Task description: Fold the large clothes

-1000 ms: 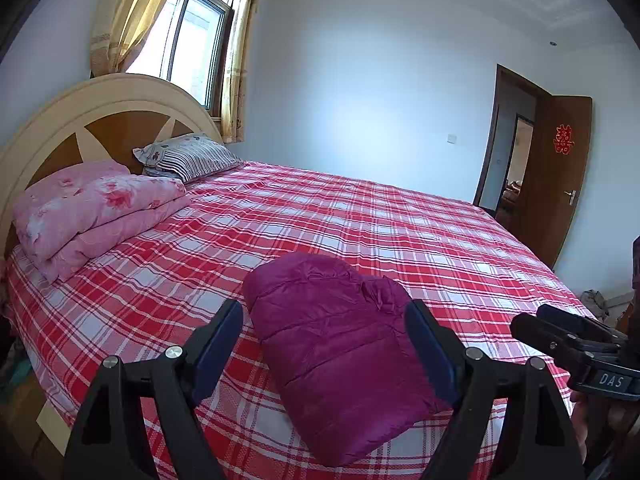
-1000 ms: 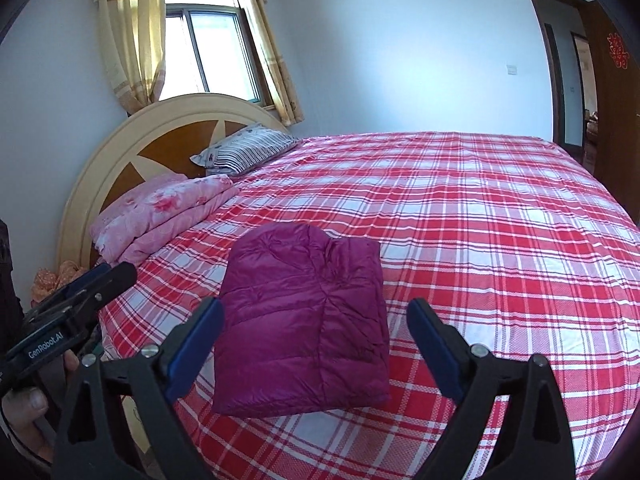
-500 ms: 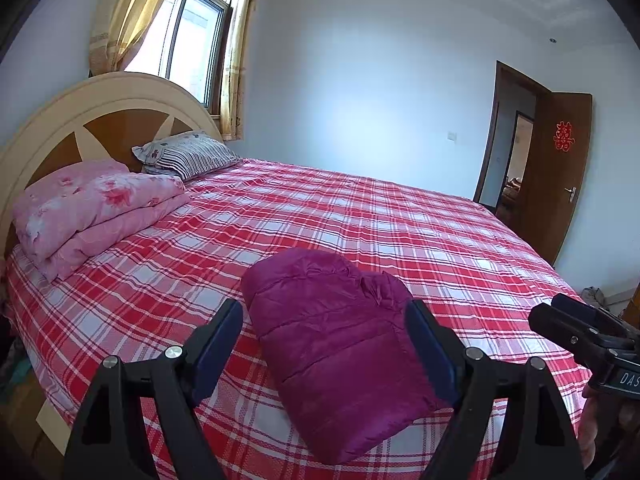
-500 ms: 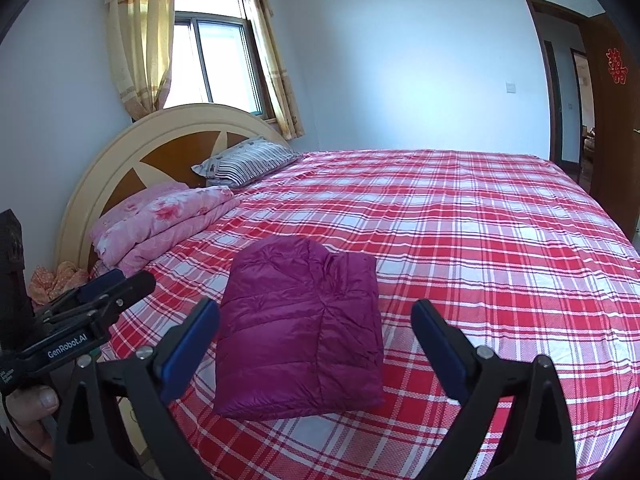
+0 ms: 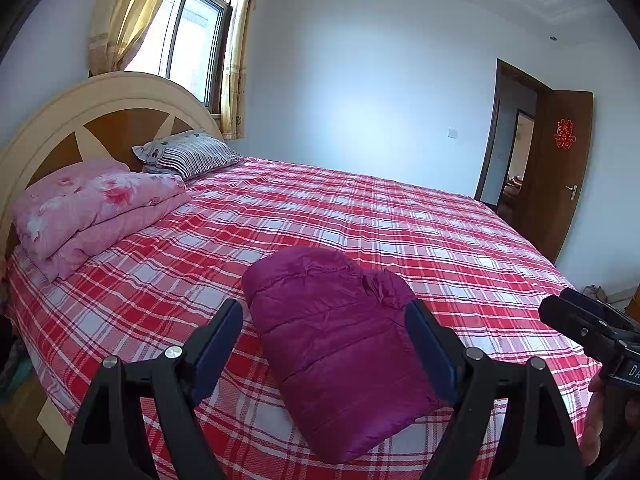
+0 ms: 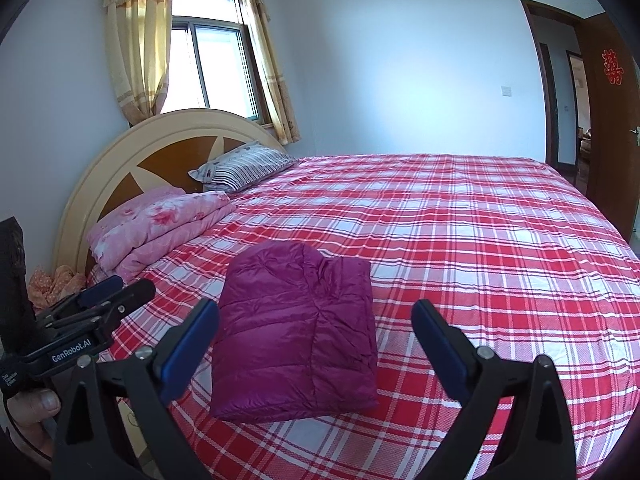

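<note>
Now both grippers hang wide apart, empty: folded magenta puffer jacket (image 6: pixel 296 332) lies dead ahead of right gripper (image 6: pixel 316 344) and left gripper (image 5: pixel 324 344), lengthwise away, equally near.

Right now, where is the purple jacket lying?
The purple jacket lies folded on the plaid bed, near its front edge, right of the pink quilt in both wrist views.

Left claw (image 5: pixel 324 340) and right claw (image 6: pixel 316 340) — both agape, empty, level, side by side
</note>
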The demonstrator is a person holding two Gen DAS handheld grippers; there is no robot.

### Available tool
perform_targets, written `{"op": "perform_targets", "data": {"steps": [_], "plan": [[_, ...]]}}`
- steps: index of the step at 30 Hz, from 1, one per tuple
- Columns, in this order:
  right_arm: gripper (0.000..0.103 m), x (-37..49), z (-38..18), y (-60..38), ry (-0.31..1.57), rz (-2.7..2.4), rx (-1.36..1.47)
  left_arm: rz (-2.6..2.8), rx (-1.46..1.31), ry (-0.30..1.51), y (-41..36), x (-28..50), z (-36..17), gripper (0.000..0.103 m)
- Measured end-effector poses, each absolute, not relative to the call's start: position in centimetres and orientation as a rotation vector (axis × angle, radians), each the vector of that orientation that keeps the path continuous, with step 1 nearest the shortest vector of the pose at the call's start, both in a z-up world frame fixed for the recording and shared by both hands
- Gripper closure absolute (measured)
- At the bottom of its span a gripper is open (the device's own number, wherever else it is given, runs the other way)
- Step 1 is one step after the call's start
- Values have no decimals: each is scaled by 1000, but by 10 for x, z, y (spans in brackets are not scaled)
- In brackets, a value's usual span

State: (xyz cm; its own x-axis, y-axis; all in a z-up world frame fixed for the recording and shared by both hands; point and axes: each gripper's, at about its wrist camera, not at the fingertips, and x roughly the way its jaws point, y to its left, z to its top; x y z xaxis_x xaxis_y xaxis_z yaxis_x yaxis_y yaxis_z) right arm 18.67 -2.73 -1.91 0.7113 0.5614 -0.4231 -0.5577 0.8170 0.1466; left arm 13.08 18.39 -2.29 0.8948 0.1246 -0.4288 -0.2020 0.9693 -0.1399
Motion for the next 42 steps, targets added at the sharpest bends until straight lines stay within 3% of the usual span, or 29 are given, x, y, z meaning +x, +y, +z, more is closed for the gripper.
{"op": "perform_targets", "data": {"steps": [21,24,42], "plan": [[2,188,-22,-33,463,613,17,184,-155,443,178,132,-22,19],[2,189,-22,-34,461,612,22,187,-143,444,177,132,-22,7],[1,187,-23,-37,449,609,30,223,-116,402,179,128,-19,4]]}}
